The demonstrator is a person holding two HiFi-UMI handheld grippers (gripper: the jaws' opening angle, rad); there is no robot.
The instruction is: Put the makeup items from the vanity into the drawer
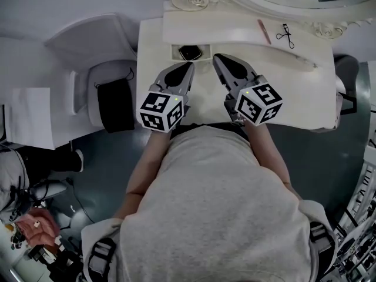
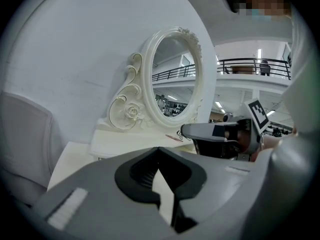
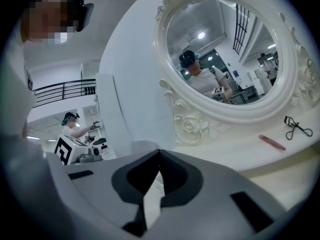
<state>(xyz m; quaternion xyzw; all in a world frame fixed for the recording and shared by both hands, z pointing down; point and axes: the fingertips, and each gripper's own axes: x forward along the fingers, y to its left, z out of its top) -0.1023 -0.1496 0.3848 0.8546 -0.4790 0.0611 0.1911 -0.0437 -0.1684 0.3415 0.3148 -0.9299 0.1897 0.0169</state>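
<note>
head view alone shows a compact point(image 1: 190, 53) in the drawer point(image 1: 175, 52); left gripper point(image 1: 188, 66) and right gripper point(image 1: 217, 58) jaws closed.

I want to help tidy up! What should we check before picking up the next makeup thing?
1. Drawer open: ok, a dark item lies inside.
2. Pink pencil in plain sight on the shelf: ok.
3. Eyelash curler beside it, not touching: ok.
4. Left gripper empty: ok, fingers shut on nothing.
5. Right gripper empty: ok, fingers shut on nothing.
6. Fingers open for a grab: not ok, both shut.
</note>
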